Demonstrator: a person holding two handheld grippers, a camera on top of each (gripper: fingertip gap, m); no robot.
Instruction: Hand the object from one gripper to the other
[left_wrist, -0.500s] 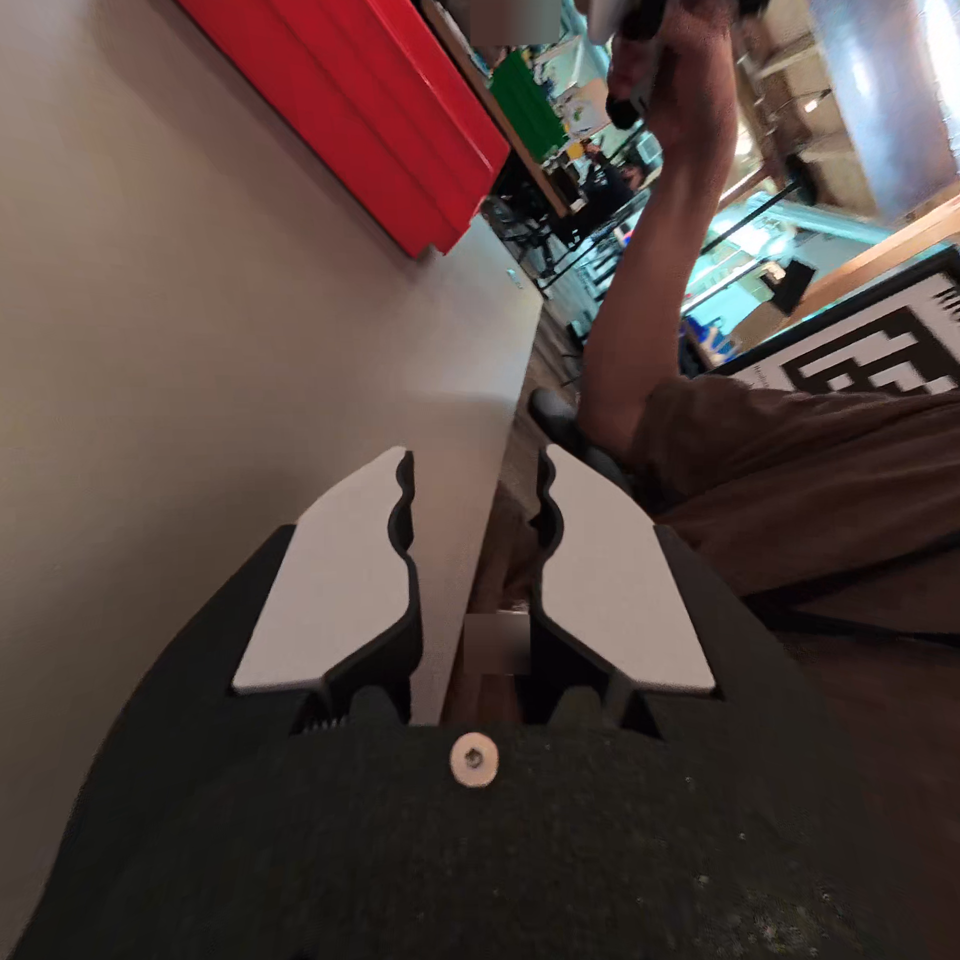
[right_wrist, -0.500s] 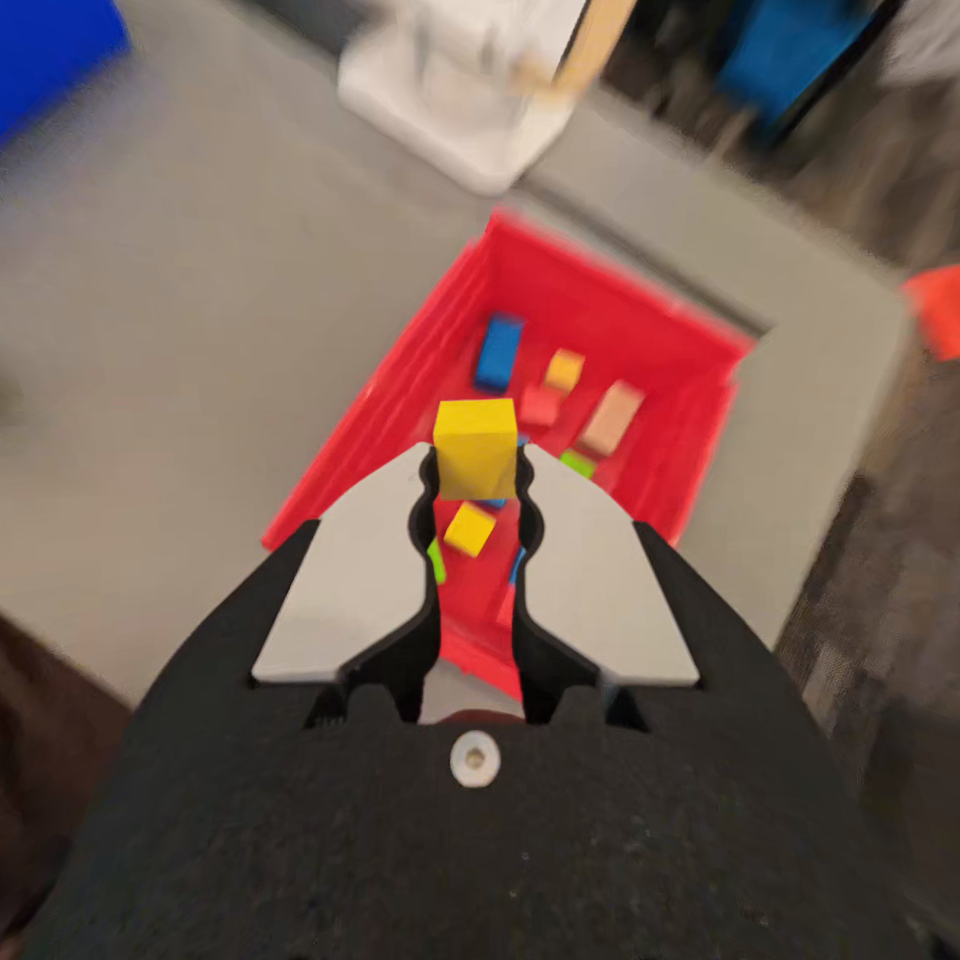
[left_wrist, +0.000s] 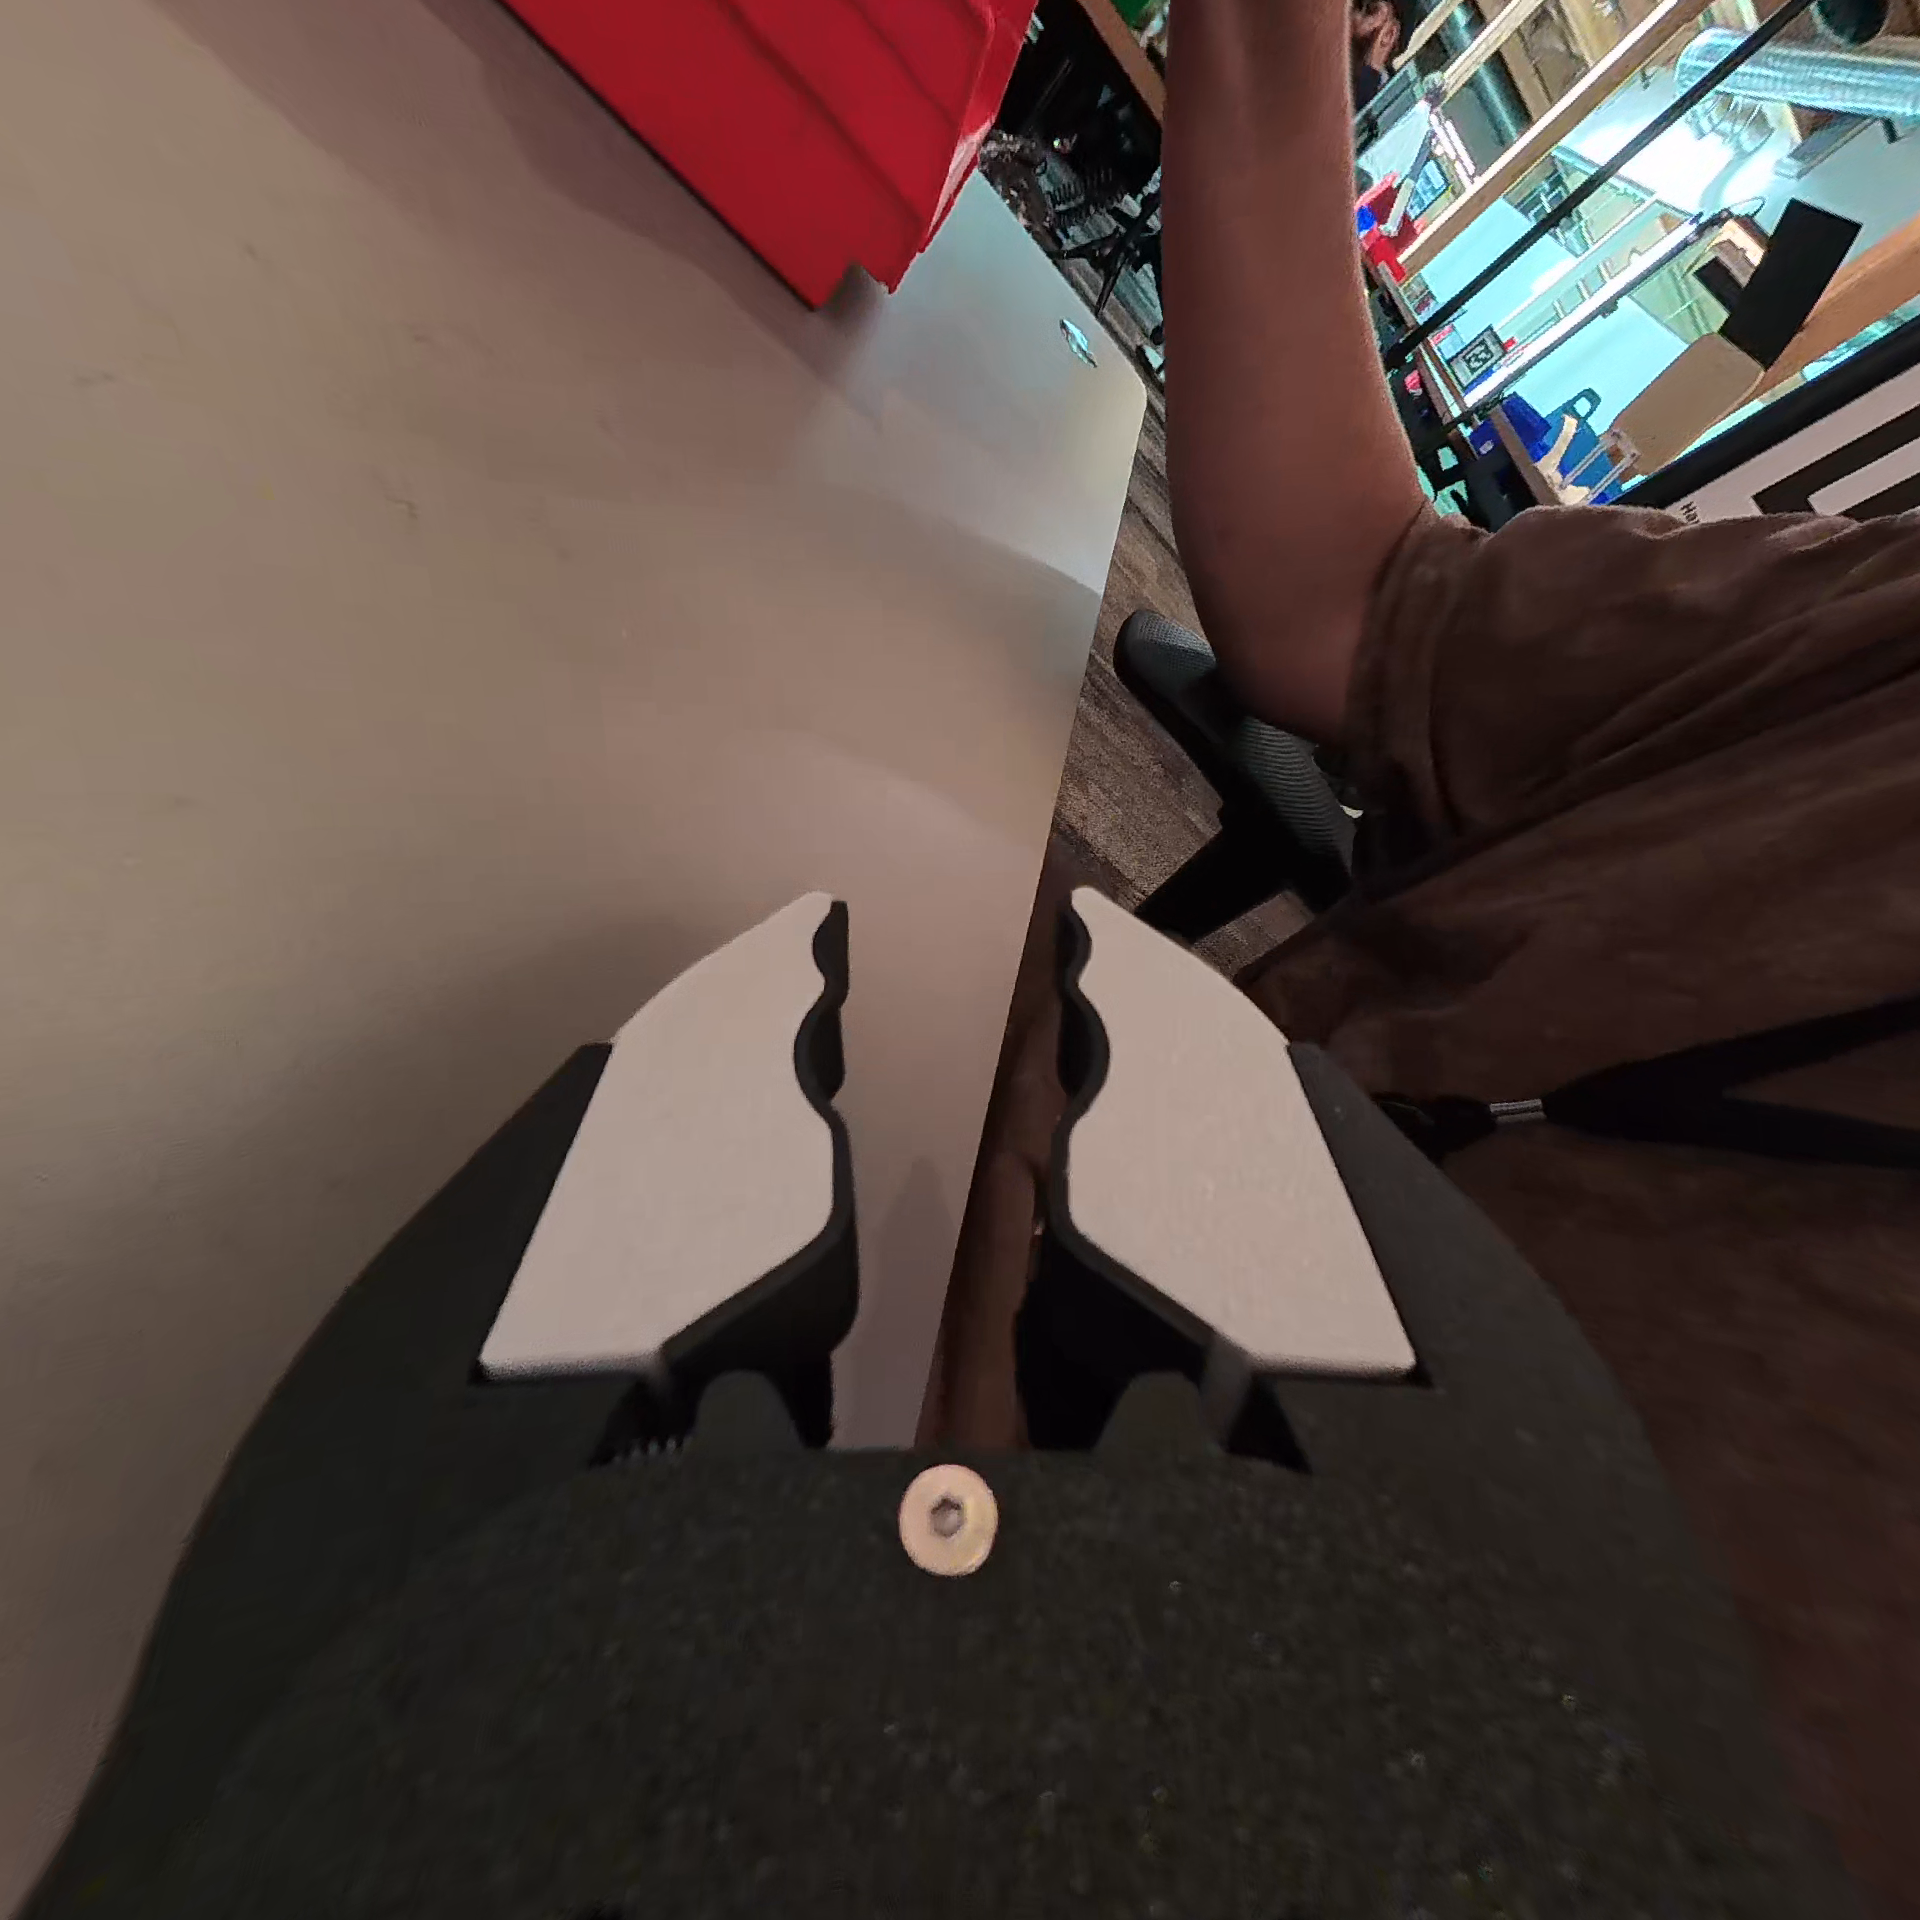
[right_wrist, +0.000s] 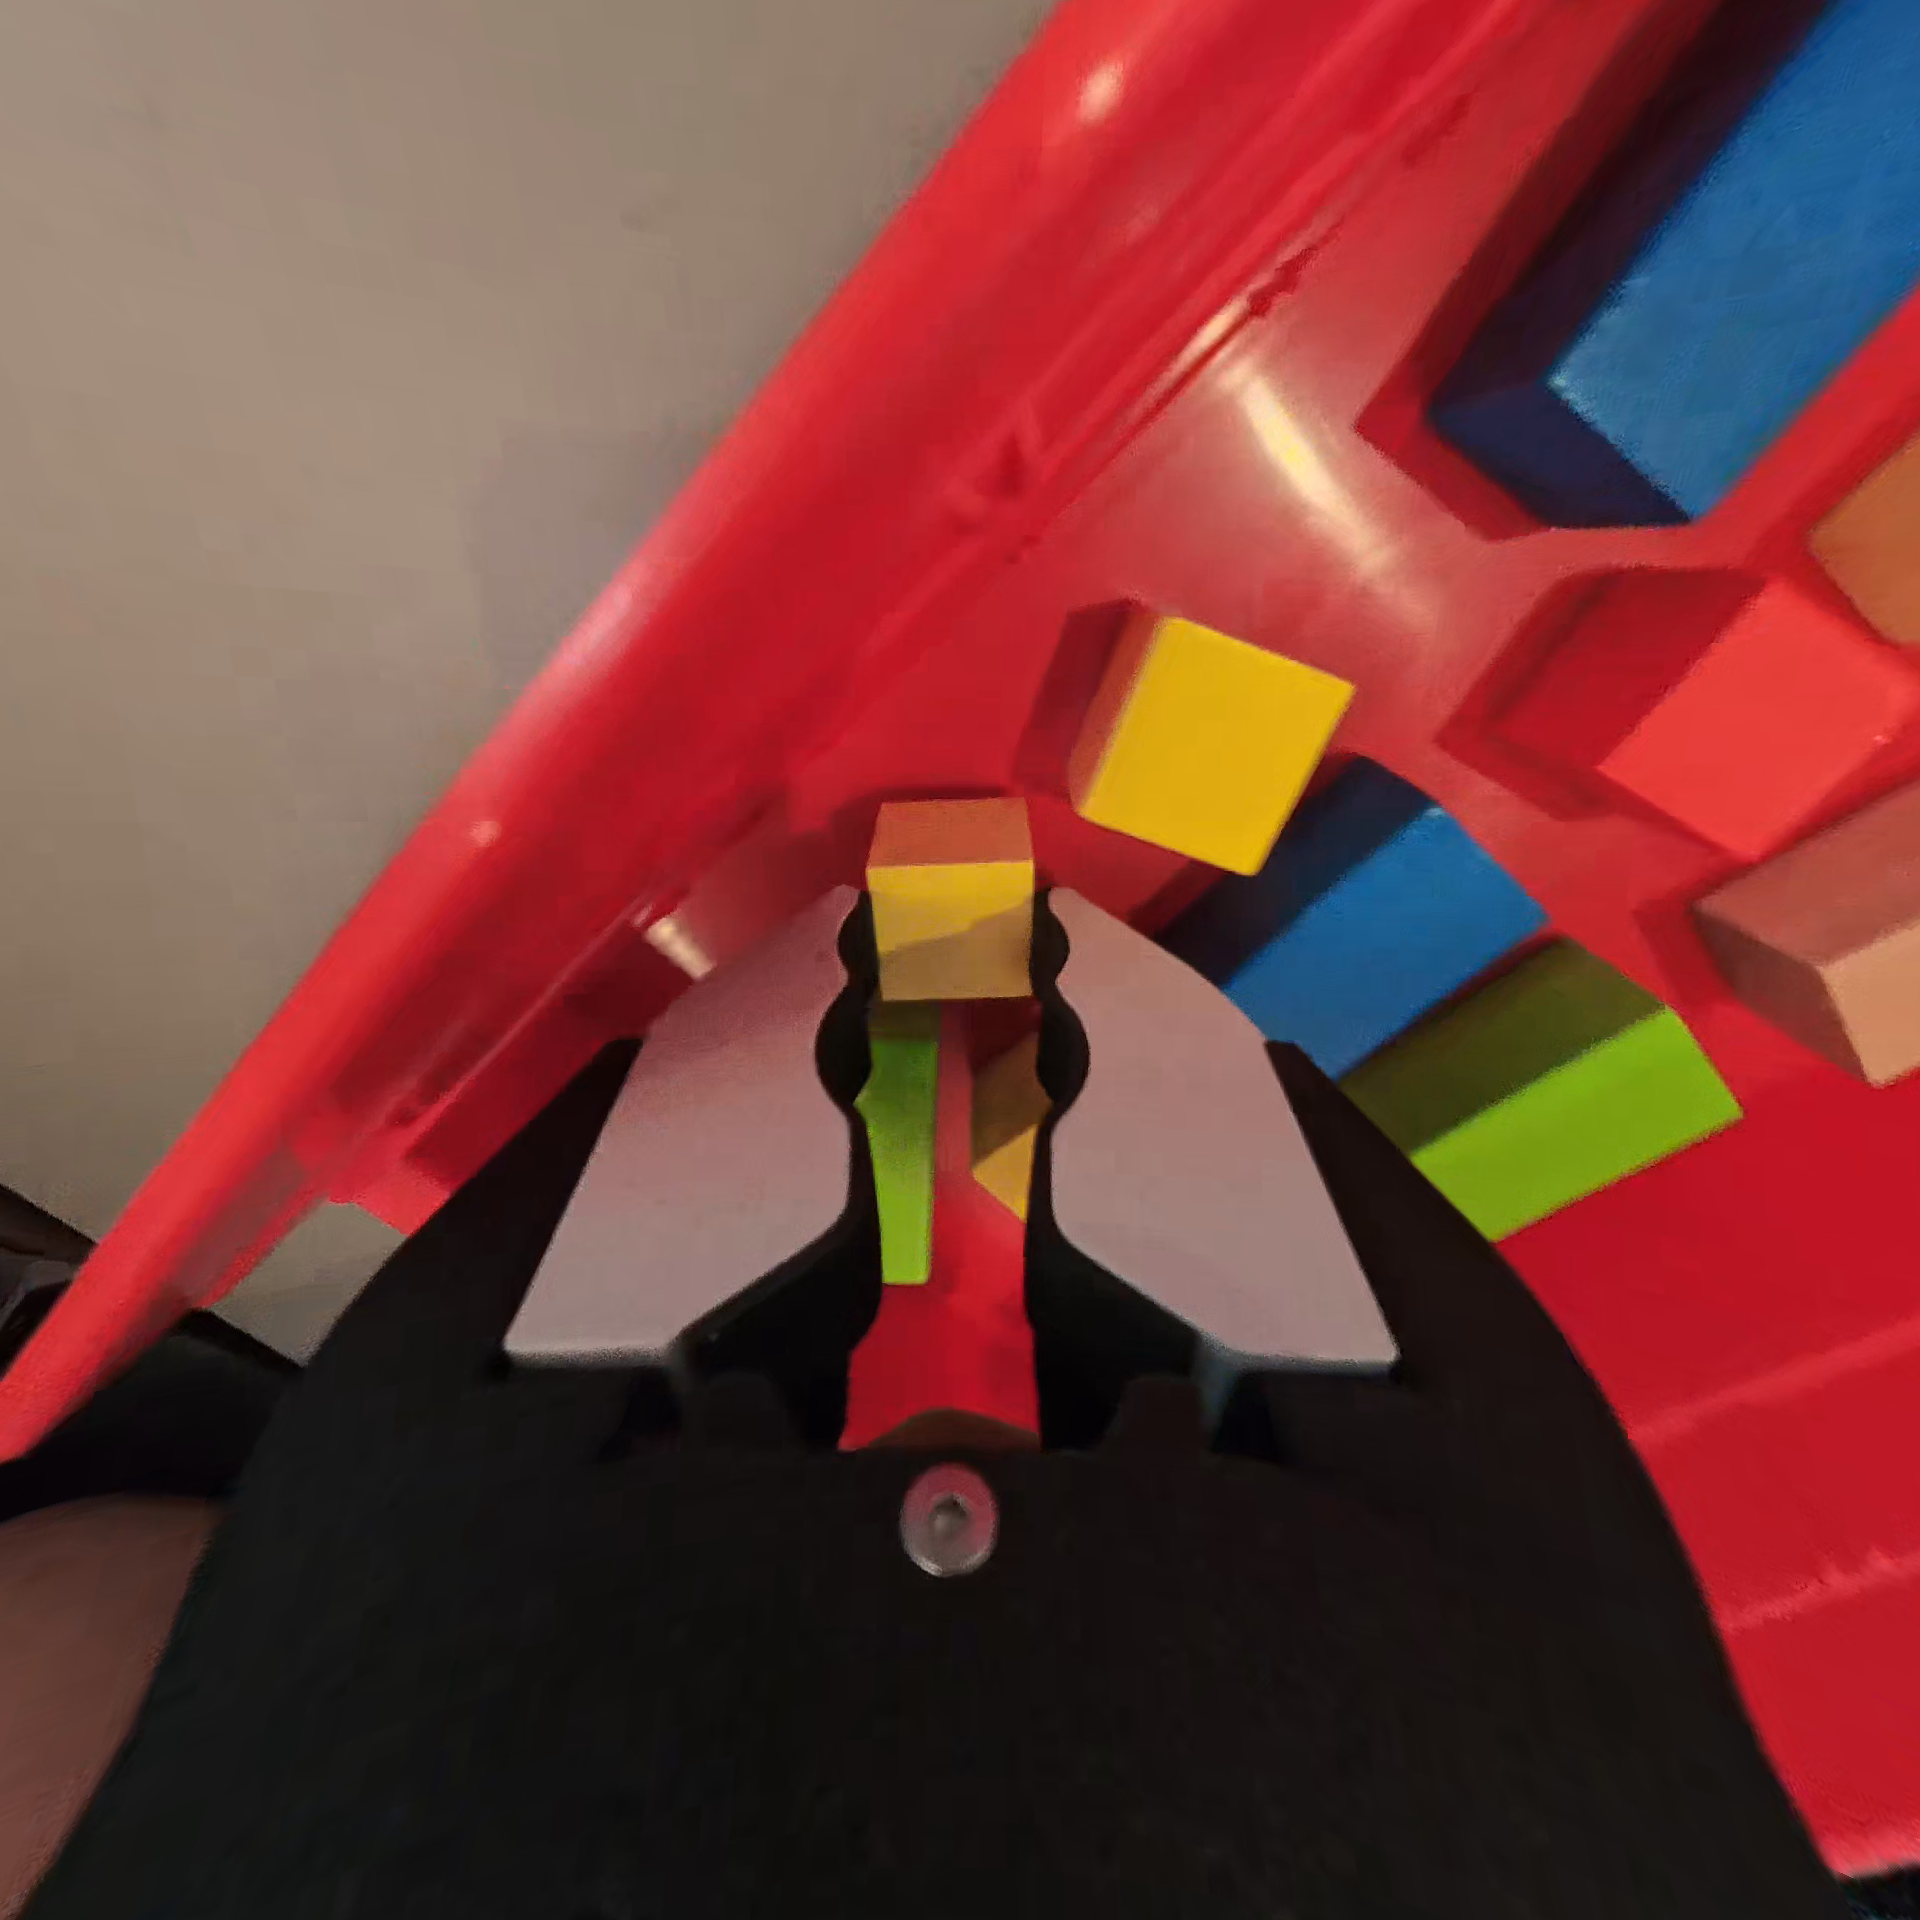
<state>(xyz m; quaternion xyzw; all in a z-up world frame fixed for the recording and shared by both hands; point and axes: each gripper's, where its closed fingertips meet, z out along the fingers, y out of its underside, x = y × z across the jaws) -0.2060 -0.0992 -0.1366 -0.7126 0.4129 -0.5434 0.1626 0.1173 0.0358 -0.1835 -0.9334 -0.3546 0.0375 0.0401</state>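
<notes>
Yellow wooden cube (right_wrist: 951, 914) sits pinched in my right gripper (right_wrist: 951, 935) inside the red plastic bin (right_wrist: 790, 644); my left gripper (left_wrist: 951, 997) gapes empty, handover undone.

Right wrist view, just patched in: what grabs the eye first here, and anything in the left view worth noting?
The yellow cube pinched at the tips of the right gripper, low inside the red bin, stands out first. Loose blocks lie around it: another yellow cube, blue block and green block. The left gripper is open and empty over the table edge.
</notes>
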